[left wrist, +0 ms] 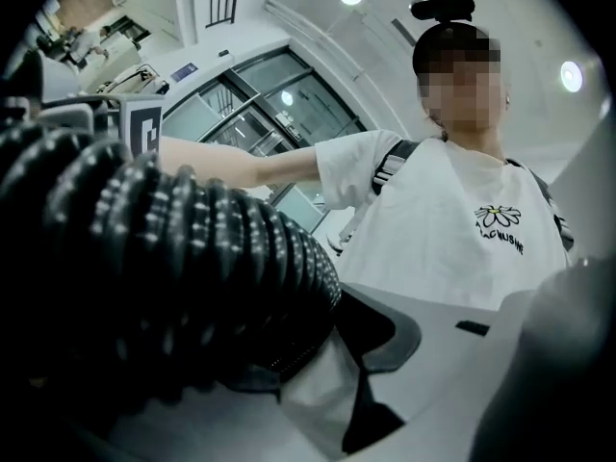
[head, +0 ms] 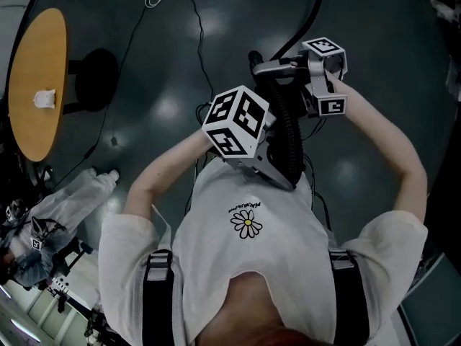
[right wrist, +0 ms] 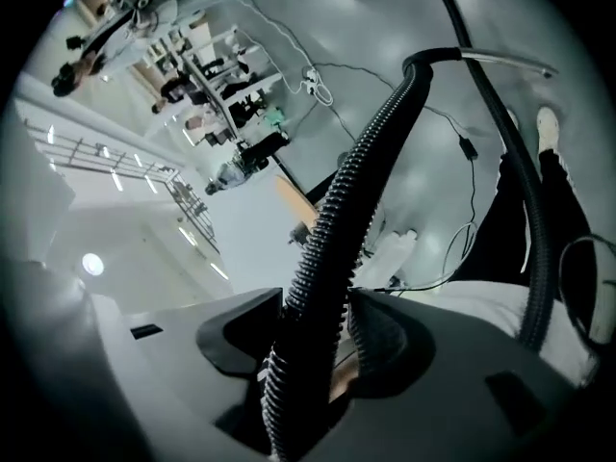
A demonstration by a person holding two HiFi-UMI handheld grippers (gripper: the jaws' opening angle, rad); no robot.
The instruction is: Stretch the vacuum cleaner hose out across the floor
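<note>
Two grippers, both clamped on the one hose [head: 288,132], held close before my chest above the dark floor [head: 180,63]; my left gripper [head: 274,161] is the one nearer my body, and in the left gripper view [left wrist: 318,345] the ribbed hose [left wrist: 173,258] fills the gap and bears against the pad; my right gripper [head: 288,74] sits just beyond it, farther from me, its jaws [right wrist: 322,345] pinching the hose [right wrist: 356,181] from either side; only a short, bunched length lies between the two grips, running roughly away from me; past the right gripper the hose climbs to a bend and joins a smooth tube; I judge the stretch must come by drawing my hands apart along that axis, the right leading outward.
</note>
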